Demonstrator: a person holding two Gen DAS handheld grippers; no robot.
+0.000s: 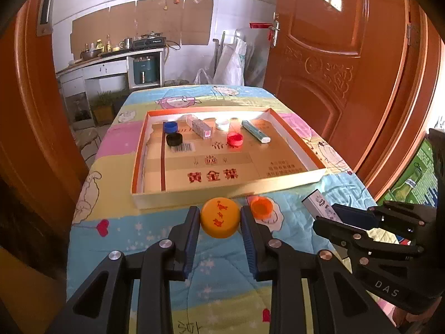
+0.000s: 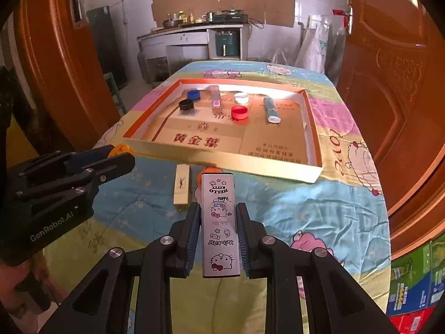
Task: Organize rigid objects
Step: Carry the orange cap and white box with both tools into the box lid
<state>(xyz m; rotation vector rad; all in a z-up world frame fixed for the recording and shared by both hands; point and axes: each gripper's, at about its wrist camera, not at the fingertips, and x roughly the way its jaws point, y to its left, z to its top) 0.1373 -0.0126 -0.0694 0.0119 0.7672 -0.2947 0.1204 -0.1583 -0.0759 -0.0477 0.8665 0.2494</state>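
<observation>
Beside right claw (image 2: 218,239), cream box (image 2: 182,185), right-view only

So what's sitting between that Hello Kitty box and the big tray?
In the right wrist view, a small orange cap peeks out just beyond the Hello Kitty box, on the quilt before the tray.

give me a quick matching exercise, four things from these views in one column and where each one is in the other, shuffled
Things:
1. yellow cap
2. Hello Kitty box
3. red cap
4. cream box

Places:
A. lying on the bedspread, outside the tray
B. between the fingers of the left gripper
C. inside the cardboard tray
D. between the fingers of the right gripper

Pairs: 1-B, 2-D, 3-C, 4-A
</observation>
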